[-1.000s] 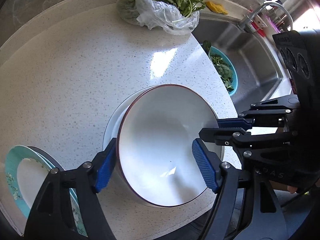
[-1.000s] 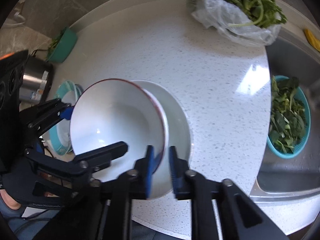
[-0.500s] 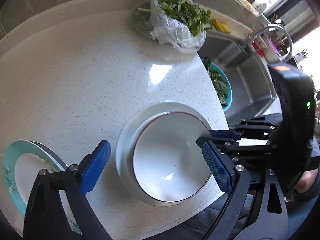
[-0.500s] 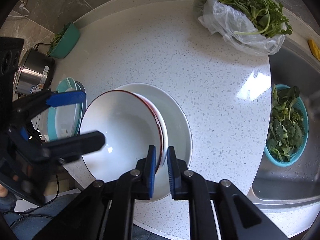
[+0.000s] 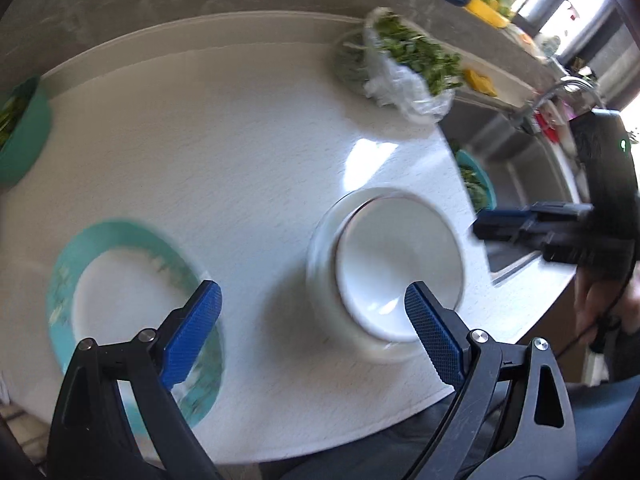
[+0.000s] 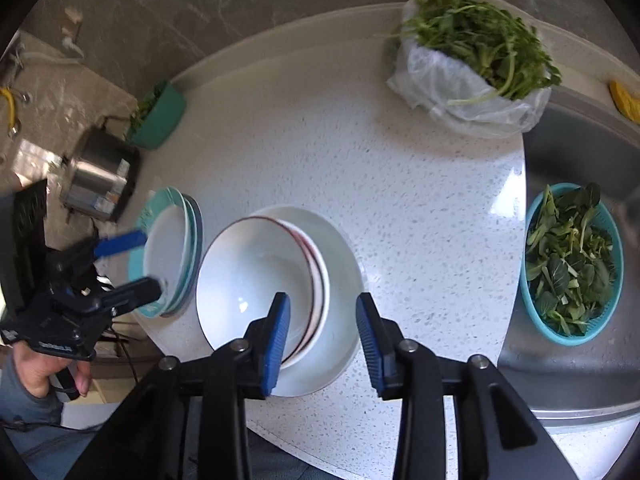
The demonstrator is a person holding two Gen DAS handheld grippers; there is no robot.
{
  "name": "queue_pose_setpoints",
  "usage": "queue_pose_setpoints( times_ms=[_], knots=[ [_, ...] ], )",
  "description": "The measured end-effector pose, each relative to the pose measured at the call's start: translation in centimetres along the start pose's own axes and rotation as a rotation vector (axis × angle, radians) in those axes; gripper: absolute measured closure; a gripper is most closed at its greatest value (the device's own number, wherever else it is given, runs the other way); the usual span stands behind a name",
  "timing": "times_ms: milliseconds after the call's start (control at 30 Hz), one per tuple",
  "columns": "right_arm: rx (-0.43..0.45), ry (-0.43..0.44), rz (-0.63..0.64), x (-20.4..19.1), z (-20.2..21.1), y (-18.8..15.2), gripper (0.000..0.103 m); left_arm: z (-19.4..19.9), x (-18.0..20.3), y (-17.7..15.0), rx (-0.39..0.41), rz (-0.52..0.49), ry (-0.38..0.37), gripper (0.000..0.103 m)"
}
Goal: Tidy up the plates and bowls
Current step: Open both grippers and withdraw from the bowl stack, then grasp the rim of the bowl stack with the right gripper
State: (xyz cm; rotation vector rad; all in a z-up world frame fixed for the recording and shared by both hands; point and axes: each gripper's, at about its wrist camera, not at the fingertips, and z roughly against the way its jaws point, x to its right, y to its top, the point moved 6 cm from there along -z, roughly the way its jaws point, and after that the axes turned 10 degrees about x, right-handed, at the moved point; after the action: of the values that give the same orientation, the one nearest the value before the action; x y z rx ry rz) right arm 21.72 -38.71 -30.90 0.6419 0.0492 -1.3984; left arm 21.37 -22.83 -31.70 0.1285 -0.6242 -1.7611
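Observation:
A white bowl with a dark red rim point(image 6: 256, 276) sits nested in a stack of white bowls point(image 6: 340, 264) near the counter's front edge. My right gripper point(image 6: 322, 328) hovers above the stack's near rim. Its jaws are opening; that rim shows between the pads, untouched. In the left wrist view the stack point(image 5: 400, 264) is blurred, and my left gripper point(image 5: 308, 308) stands wide open above bare counter between it and the teal-rimmed plate point(image 5: 120, 292). From the right wrist view, the left gripper point(image 6: 146, 264) hangs over the teal plates point(image 6: 172, 256). The right gripper point(image 5: 484, 228) shows at the right.
A plastic bag of leafy greens point(image 6: 472, 64) lies at the back. A teal colander of greens point(image 6: 572, 264) sits in the steel sink point(image 6: 580, 148). A steel pot point(image 6: 100, 176) and a green basin point(image 6: 160, 116) stand at the left. The counter edge point(image 6: 360, 440) runs close below the stack.
The red-rimmed bowl came down into the stack. My left gripper opened wide, rose and shifted left toward the teal plate. My right gripper let go of the rim and lifted.

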Motion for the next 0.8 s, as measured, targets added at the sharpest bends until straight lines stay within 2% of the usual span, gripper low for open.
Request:
queue_pose_setpoints(
  times_ms=[133, 200, 333, 400, 567, 700, 800],
  knots=[
    [0.031, -0.023, -0.031, 2.3, 0.5, 0.4, 0.064, 0.8, -2.9, -2.7, -0.005, 0.094, 0.098, 0.010],
    [0.039, -0.045, -0.029, 3.2, 0.5, 0.3, 0.059, 1.1, -3.4, -3.7, -0.003, 0.124, 0.131, 0.010],
    [0.052, -0.051, 0.013, 3.4, 0.6, 0.1, 0.046, 2.7, -2.1, -4.6, 0.079, 0.108, 0.120, 0.009],
    [0.065, -0.063, 0.043, 3.0, 0.9, 0.1, 0.039, 2.9, -1.2, -4.9, 0.108, 0.094, 0.083, 0.009],
    [0.040, -0.107, 0.107, 2.5, 0.9, -0.2, 0.038, 2.2, -0.5, -7.1, 0.089, 0.160, 0.065, 0.010],
    [0.004, -0.085, 0.169, 2.8, 0.2, 0.6, 0.038, 1.8, 0.2, -8.8, 0.086, 0.229, 0.116, 0.010],
    [-0.023, -0.042, 0.235, 2.8, -0.7, 1.4, 0.038, 1.2, 0.0, -9.8, 0.117, 0.336, 0.195, 0.009]
  ],
)
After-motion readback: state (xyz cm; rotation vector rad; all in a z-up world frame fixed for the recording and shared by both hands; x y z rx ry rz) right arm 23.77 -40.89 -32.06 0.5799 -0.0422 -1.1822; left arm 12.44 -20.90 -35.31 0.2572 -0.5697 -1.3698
